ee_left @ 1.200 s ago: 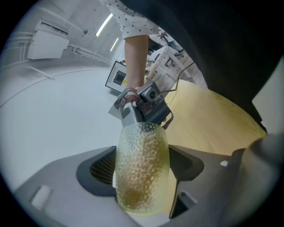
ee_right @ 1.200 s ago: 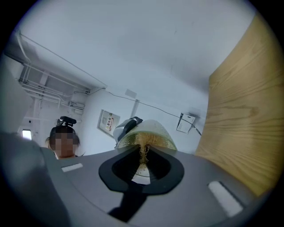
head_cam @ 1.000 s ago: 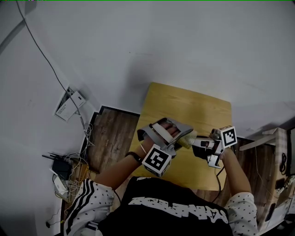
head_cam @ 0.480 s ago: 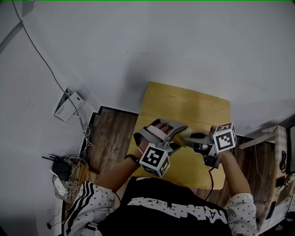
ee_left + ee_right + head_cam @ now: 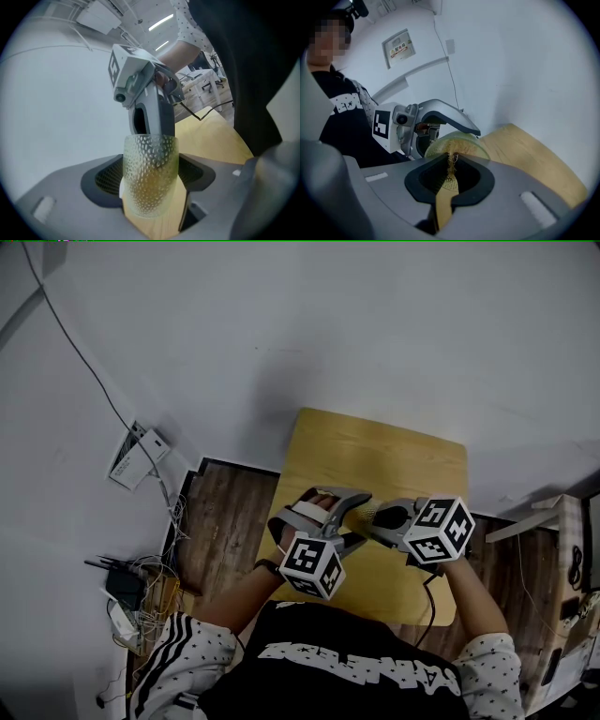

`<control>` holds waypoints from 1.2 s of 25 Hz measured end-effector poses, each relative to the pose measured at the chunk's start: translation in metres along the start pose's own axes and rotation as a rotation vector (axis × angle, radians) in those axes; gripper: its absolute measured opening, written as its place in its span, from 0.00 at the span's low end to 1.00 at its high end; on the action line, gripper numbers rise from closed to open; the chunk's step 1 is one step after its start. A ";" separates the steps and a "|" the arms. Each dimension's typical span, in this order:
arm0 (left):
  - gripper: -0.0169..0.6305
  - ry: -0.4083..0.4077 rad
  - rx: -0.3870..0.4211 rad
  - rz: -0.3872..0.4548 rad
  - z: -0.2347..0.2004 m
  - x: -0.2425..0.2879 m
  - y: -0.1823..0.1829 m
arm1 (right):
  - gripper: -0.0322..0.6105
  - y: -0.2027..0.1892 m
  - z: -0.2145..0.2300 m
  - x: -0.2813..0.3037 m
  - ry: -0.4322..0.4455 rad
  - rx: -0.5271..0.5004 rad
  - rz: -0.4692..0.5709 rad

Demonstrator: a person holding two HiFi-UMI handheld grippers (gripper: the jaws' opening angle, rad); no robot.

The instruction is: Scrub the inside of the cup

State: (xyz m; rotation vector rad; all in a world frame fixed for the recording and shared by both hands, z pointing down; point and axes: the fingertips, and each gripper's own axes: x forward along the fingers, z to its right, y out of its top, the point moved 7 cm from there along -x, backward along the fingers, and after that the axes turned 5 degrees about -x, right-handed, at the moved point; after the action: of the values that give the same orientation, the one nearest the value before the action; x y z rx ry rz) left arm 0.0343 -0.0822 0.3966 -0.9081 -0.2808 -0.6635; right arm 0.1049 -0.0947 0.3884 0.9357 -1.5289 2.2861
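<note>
Two clamped tools: left tool (image 5: pixel 150 180) round the cup (image 5: pixel 150 157), right tool (image 5: pixel 449 180) on a brush (image 5: pixel 443 206), bristles seemingly inside it.

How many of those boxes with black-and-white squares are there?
2. The left cube sits on the left hand-held gripper holding the cup; the right cube sits on the right hand-held gripper holding the brush. None seems hidden.

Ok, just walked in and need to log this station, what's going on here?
A person is working over a small wooden table with two handheld grippers. The left gripper is clamped on a dimpled glass cup, its mouth turned toward the right gripper, which grips a wooden-handled brush. The bristles reach into the cup's mouth.
</note>
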 end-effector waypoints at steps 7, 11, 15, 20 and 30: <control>0.58 -0.008 -0.094 -0.002 0.008 -0.003 -0.008 | 0.11 0.004 -0.013 0.012 -0.093 -0.290 -0.195; 0.58 -0.012 -0.145 -0.009 0.012 -0.003 -0.013 | 0.11 0.003 -0.020 0.019 -0.096 -0.421 -0.256; 0.58 -0.029 -0.177 -0.009 0.018 -0.005 -0.017 | 0.11 -0.001 -0.026 0.026 -0.108 -0.540 -0.322; 0.58 -0.034 -0.212 -0.008 0.018 -0.008 -0.021 | 0.11 0.001 -0.030 0.031 -0.126 -0.672 -0.384; 0.58 -0.085 -0.306 0.014 0.020 -0.012 -0.027 | 0.11 -0.005 -0.041 0.036 -0.207 -1.067 -0.490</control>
State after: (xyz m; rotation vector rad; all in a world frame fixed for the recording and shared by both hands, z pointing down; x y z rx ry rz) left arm 0.0085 -0.0728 0.4198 -1.2322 -0.2519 -0.6666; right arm 0.0640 -0.0611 0.4045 1.0229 -1.9408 0.8290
